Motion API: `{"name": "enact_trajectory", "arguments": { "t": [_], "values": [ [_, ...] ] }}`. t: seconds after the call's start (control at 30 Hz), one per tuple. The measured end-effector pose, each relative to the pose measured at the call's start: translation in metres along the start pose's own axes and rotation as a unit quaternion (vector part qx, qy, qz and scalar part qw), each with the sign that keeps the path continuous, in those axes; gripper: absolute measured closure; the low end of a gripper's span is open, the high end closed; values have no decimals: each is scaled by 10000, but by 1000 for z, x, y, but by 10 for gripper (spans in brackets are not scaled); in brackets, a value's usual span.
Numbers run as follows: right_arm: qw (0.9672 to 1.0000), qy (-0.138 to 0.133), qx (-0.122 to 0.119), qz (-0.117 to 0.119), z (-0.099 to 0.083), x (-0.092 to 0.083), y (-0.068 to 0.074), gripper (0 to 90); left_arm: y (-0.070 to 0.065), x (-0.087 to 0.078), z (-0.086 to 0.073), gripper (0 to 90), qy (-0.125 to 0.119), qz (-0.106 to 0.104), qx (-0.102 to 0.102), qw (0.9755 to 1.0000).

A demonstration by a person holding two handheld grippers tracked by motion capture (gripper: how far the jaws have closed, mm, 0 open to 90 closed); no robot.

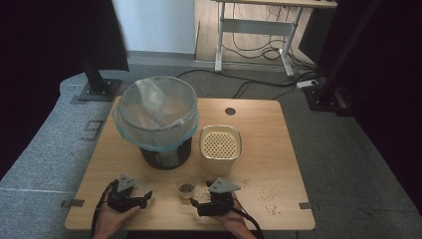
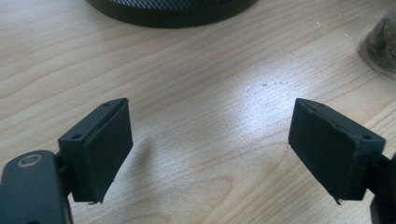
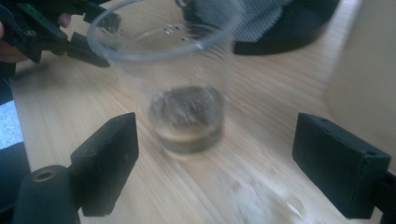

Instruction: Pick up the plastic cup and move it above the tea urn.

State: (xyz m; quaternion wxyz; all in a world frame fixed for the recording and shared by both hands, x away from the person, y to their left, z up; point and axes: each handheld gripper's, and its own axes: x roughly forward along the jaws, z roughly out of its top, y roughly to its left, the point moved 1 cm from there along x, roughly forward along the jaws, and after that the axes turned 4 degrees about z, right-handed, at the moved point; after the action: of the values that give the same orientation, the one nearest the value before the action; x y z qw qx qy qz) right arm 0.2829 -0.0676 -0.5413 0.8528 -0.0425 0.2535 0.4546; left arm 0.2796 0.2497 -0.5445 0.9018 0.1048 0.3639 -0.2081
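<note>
A clear plastic cup (image 1: 186, 186) with a dark residue in its bottom stands on the wooden table (image 1: 259, 129) near the front edge. In the right gripper view the cup (image 3: 182, 79) stands upright just beyond my right gripper (image 3: 215, 163), whose jaws are spread wide with nothing between them. That right gripper (image 1: 199, 195) sits just right of the cup in the high view. To the cup's left, my left gripper (image 1: 145, 199) is open over bare wood. In its own view the left gripper (image 2: 210, 149) holds nothing, and the cup (image 2: 380, 42) shows at the right edge.
A black mesh bin (image 1: 157, 117) lined with a pale plastic bag stands behind the left gripper. A cream container (image 1: 220, 144) with a perforated top stands behind the cup. Small crumbs (image 1: 268, 196) lie scattered on the table's right front part. The floor around is grey carpet.
</note>
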Motion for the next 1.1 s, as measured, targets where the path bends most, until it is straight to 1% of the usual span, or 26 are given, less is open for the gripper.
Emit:
{"name": "enact_trajectory", "arguments": {
  "t": [0.03, 0.13, 0.17, 0.2, 0.23, 0.27, 0.3, 0.33, 0.37, 0.43, 0.47, 0.5, 0.6, 0.67, 0.73, 0.83, 0.87, 0.9, 1.0, 1.03, 1.07, 1.1],
  "values": [
    [10000, -19, -35, 83, 4, 9, 2, 147, 0, 0, 0, 132, 6, 9, 12, 10000],
    [9998, 8, -150, 155, 10, 25, 5, 158, 0, 0, -1, 135, -19, 40, -5, 10000],
    [9998, 8, -150, 155, 10, 25, 5, 158, 0, 0, -1, 136, -19, 40, -5, 10000],
    [9997, -1, -165, 195, 12, 30, 5, 178, 1, -1, -1, 136, -14, 41, -14, 10000],
    [9995, -4, -177, 279, 16, 40, 7, 205, 3, -1, -2, 137, -39, 41, -63, 10000],
    [9995, -4, -177, 279, 16, 40, 7, 205, 3, -1, -2, 138, -39, 41, -63, 10000],
    [9992, 0, -295, 270, 17, 48, 9, 269, 4, -1, -2, 138, -40, 37, -72, 10000],
    [9992, 0, -295, 270, 17, 48, 9, 269, 5, -1, -3, 138, -53, 39, -99, 9999],
    [9990, 36, -401, 200, 16, 52, 11, 322, 7, -1, -4, 139, -38, 44, -115, 9999],
    [9991, 19, -394, 168, 16, 51, 11, 354, 9, -1, -5, 140, -30, 55, -123, 9999],
    [9991, 36, -380, 176, 16, 50, 10, 365, 10, -1, -6, 141, -34, 52, -177, 9998],
    [9991, 36, -380, 176, 16, 50, 10, 365, 10, -1, -6, 142, -34, 52, -177, 9998],
    [9994, -156, -257, 190, 18, 39, 4, 385, 12, -2, -6, 143, -72, 50, -207, 9997],
    [9992, -287, -182, 193, 22, 28, 0, 388, 12, -2, -6, 143, -83, 52, -201, 9997],
    [9989, -389, -164, 186, 25, 18, -2, 389, 12, -2, -6, 144, -92, 69, -170, 9998],
    [9981, -580, -174, 122, 31, -3, -5, 390, 12, -2, -6, 145, -81, 74, -146, 9998],
    [9981, -580, -174, 122, 31, -3, -5, 390, 12, -2, -6, 146, -81, 74, -146, 9998],
    [9972, -717, -207, 80, 35, -17, -7, 391, 13, -2, -7, 146, -83, 82, -153, 9998],
    [9961, -854, -218, -39, 40, -35, -11, 393, 13, -2, -7, 146, -82, 99, -168, 9998],
    [9954, -935, -209, -87, 43, -42, -13, 394, 14, -2, -7, 147, -72, 102, -155, 9998],
    [9954, -935, -209, -87, 43, -42, -13, 394, 14, -2, -7, 147, -72, 102, -155, 9998],
    [9945, -1016, -183, -178, 46, -53, -18, 394, 14, -2, -7, 148, -76, 100, -161, 9998]
  ]
}}
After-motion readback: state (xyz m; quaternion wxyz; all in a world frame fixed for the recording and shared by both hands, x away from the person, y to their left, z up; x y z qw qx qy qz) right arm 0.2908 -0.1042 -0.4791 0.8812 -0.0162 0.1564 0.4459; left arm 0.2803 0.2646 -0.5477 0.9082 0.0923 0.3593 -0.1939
